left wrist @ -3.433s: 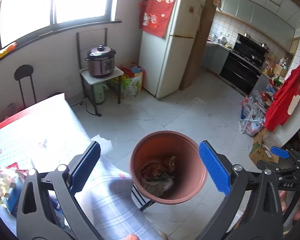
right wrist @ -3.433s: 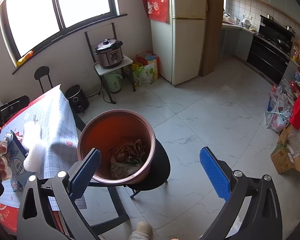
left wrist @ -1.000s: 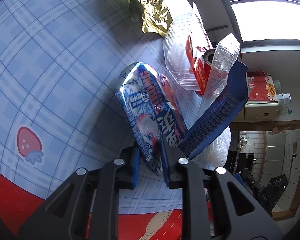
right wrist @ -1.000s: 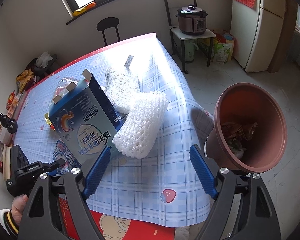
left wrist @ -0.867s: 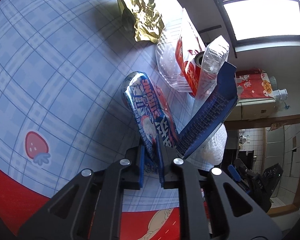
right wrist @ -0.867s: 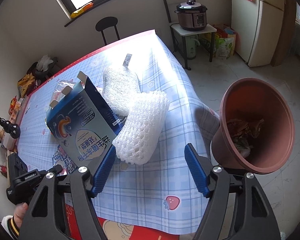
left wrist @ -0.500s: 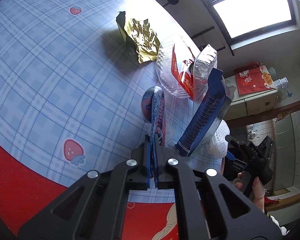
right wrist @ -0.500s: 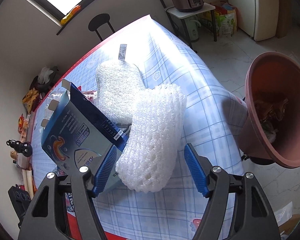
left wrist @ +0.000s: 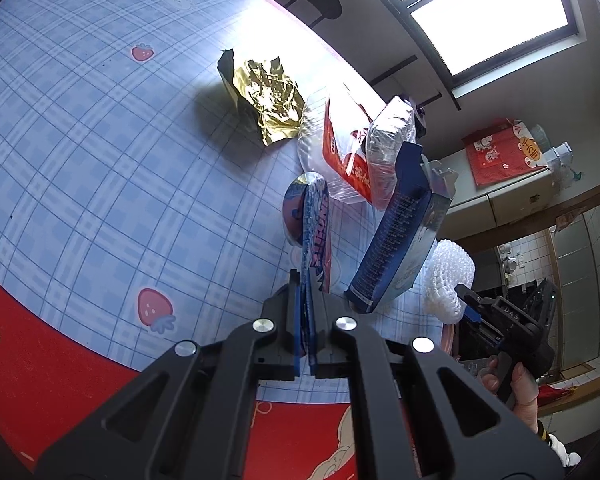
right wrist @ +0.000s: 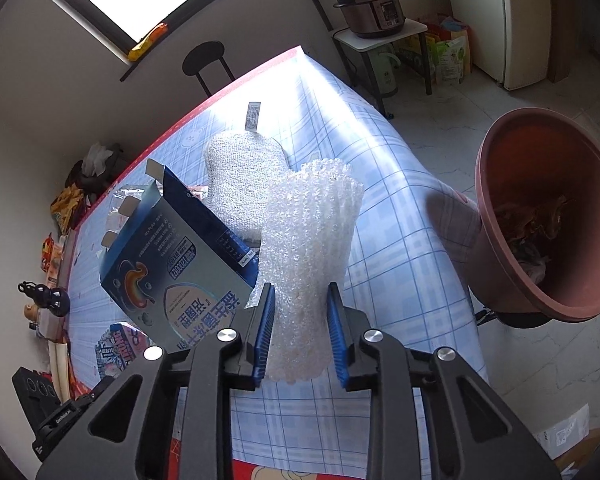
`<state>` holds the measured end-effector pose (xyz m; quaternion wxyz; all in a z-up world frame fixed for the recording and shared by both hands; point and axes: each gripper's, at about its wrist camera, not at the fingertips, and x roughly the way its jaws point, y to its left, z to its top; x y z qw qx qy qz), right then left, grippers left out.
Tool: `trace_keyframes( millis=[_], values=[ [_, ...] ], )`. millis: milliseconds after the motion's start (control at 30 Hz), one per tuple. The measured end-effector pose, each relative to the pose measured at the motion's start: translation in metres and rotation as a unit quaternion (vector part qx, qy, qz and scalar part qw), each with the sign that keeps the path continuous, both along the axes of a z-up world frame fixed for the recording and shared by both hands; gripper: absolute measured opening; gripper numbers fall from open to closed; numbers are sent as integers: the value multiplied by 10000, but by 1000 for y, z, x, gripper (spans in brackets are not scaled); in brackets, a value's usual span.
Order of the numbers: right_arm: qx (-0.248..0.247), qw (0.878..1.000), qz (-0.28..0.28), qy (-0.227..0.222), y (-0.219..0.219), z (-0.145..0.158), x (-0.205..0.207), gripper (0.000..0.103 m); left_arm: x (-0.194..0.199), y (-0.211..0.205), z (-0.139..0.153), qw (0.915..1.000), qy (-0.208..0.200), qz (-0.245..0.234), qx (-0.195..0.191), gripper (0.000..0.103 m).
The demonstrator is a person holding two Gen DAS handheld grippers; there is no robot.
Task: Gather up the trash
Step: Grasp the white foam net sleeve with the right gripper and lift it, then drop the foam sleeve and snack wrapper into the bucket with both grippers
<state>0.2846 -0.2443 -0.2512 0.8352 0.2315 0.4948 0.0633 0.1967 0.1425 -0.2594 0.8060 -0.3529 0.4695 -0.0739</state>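
Mid-task, by the look of it: some trash already in the terracotta tub [right wrist: 540,216] standing off the bench's corner, crumpled brown and grey scraps at its bottom, exact kind not clear from this angle. Two pickups in hand at once. Left tool [left wrist: 309,312] pinched tight on the tail of a flat blue snack wrapper [left wrist: 314,220], jaws nearly together with only the foil edge between; wrapper standing on edge, lifted or half-lifted off the checked cloth, hard to say which. Right tool [right wrist: 300,332] clamped on the near end of a white foam net sleeve [right wrist: 308,248], pads pressing both sides, sleeve squeezed in a little and pointing away toward a second white foam pad [right wrist: 240,176] behind it. Plenty left on the bench [left wrist: 80,140]: open blue carton [right wrist: 172,264] leaning just beside the sleeve, flaps up, apparently empty; crumpled gold foil [left wrist: 268,104] alone on the cloth; clear plastic clamshell with a red-printed bag [left wrist: 348,152] tucked in or against it, near the carton's far side; small white tag [right wrist: 253,114] farther up in the sun patch. Estimate: less than half done, with both held pieces not yet carried to the tub. Foam soft and light, unlikely to slip; thin wrapper gripped by its edge only, more liable to flutter or pull free on the way over.
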Motion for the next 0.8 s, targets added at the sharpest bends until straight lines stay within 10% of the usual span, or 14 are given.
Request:
trace_keyframes(
  millis=[500,800],
  values=[
    [-533,9896,-439,-1260,-60,81,-36,25,3,22,101,9867,-1106,368,1129,6],
    [-1150,9807,-1338,-841,-169,66,-36,25,23,-21,150,9802,-1589,132,1170,6]
  ],
)
